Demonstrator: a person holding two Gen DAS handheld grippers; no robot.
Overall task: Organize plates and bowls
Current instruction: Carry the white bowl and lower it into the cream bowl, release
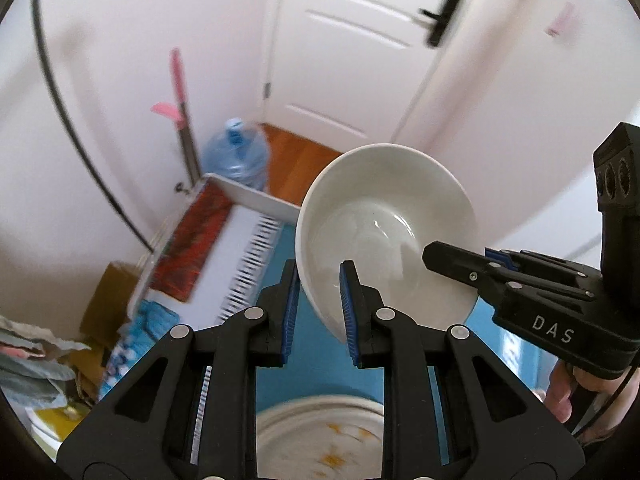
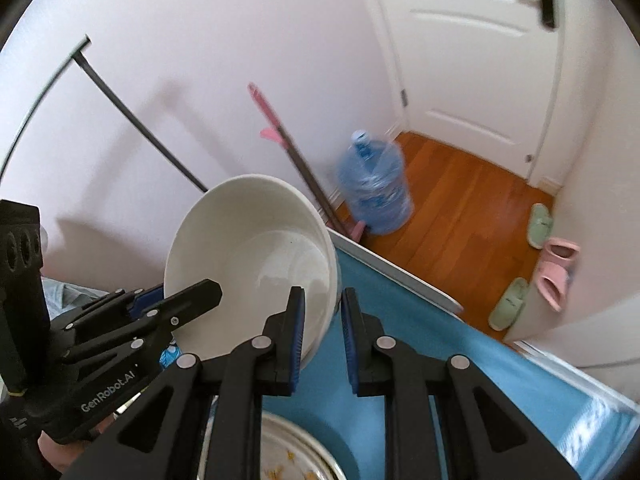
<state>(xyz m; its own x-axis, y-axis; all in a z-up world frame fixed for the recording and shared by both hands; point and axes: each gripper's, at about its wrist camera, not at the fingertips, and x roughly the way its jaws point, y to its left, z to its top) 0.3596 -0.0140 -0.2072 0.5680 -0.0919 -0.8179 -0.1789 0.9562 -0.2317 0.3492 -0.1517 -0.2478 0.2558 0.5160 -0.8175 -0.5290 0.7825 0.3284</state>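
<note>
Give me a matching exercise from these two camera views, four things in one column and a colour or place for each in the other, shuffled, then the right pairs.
Things:
1. bowl
2. water jug
3. patterned plate
4. table cover

Colour or place:
A. plain blue, spread under everything
B. lying flat below the two tools
C. white, held up off the table by its rim
D. see-through blue, standing on the wooden floor by the door

Pairs: 1-C, 2-D, 3-B, 4-A
</note>
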